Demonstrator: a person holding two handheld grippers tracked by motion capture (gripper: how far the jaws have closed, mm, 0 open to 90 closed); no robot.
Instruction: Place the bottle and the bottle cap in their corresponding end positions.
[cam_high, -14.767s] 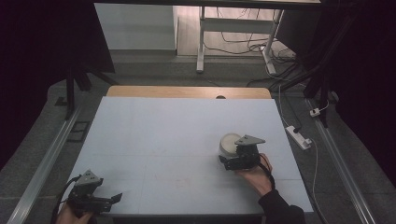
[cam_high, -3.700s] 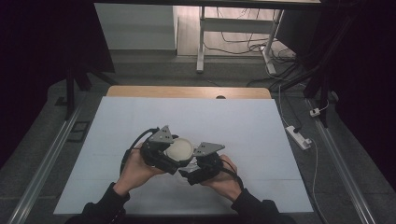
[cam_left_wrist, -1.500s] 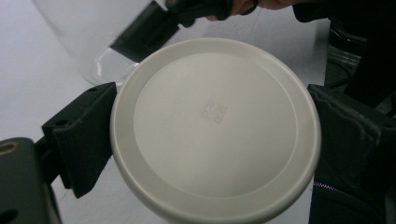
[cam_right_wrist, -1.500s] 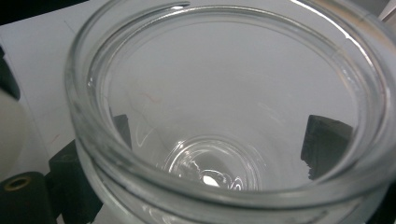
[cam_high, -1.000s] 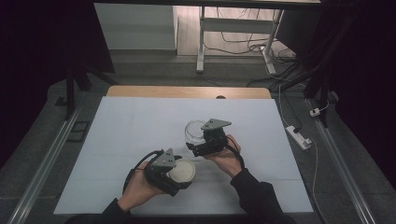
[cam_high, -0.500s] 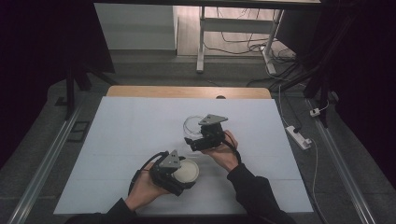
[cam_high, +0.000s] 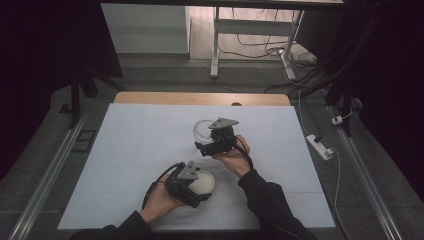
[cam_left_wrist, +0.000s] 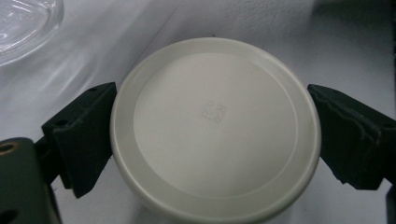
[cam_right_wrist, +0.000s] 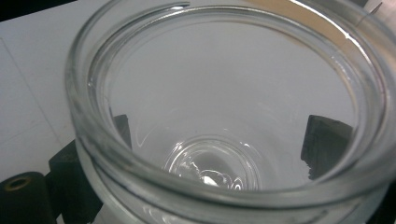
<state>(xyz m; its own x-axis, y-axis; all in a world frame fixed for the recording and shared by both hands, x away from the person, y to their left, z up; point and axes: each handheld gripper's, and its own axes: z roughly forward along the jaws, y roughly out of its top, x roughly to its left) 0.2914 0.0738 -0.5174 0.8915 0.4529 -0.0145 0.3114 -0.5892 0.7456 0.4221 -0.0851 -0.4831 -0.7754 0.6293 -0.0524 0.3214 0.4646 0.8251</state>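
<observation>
The worktop (cam_high: 150, 150) is a rectangular table covered by a pale, bluish-white sheet, with a strip of bare wood (cam_high: 200, 98) left showing along its far edge. Faint fold lines cross the sheet from side to side. A small dark spot (cam_high: 236, 104) sits at the far edge, where wood meets sheet. Near the front, slightly left of centre, a round cream-white lid (cam_high: 203, 182) lies flat on the sheet, top face up, between the 2 jaws of the left tool (cam_high: 192, 186). Whether the clear glass jar (cam_high: 202, 131) farther back touches the sheet cannot be told.
</observation>
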